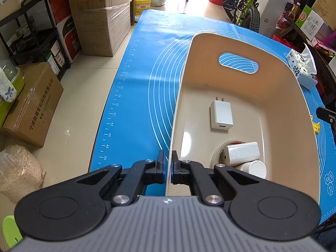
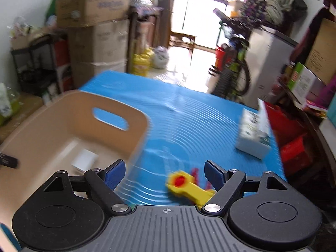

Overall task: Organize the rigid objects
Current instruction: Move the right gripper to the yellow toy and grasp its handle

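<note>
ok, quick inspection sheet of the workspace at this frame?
Surface: blue mat on the table, printed rings and a ruler scale.
Job's things: beige bin holding a white charger and two more white items; yellow toy on the mat outside the bin.
Clutter: tissue pack on the mat.
Grippers: left hand-held gripper shut on the bin's wall; right hand-held gripper open, empty, above the toy.
Cables: nothing seen.
Surroundings: cardboard boxes, bicycle, shelves.

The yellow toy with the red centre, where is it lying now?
In the right wrist view, the yellow toy lies on the blue mat, outside the beige bin to its right, just ahead of the open right gripper.
</note>
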Demonstrator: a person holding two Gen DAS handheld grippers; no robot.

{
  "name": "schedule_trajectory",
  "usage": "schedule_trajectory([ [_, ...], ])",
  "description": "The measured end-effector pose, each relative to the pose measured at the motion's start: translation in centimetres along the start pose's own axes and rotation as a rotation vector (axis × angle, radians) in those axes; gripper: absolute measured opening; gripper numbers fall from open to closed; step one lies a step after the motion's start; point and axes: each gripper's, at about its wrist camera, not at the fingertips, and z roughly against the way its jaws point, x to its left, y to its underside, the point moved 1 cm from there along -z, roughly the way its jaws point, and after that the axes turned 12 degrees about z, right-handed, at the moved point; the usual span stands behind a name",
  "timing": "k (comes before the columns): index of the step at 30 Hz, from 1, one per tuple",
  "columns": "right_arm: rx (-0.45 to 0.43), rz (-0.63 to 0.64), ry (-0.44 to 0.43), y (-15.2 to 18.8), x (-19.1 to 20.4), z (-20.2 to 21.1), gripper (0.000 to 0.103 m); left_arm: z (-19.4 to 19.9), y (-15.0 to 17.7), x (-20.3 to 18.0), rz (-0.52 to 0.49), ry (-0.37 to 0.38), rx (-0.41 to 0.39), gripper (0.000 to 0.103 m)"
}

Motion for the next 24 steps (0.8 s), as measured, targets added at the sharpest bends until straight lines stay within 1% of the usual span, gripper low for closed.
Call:
schedule_trajectory([
  [5,0.064,0.003,0.030,1.8,-2.5,-2.3,0.085,0.0,0.0,0.0,0.001,0.001,0.000,0.006],
  [10,0.143,0.072,0.052,3.7,-2.9,-5.4,0.085,0.0,0.0,0.0,-0.002,-0.001,0.001,0.006],
  [13,0.181,0.105,0.084,4.9,-3.2,-7.2,0.084,0.0,0.0,-0.1,-0.003,-0.002,0.001,0.006],
  [15,0.187,0.110,0.096,5.6,-3.4,-8.0,0.084,0.0,0.0,-0.1,-0.004,-0.003,0.001,0.006],
  [18,0.196,0.114,0.090,6.2,-3.6,-8.9,0.084,0.0,0.0,-0.1,-0.004,-0.004,0.001,0.006],
  [22,0.194,0.146,0.070,6.4,-3.2,-9.8,0.083,0.0,0.0,0.0,-0.006,-0.005,0.000,0.006],
  [24,0.201,0.139,0.048,6.3,-3.2,-10.3,0.081,0.0,0.0,0.0,-0.005,-0.005,0.001,0.006],
])
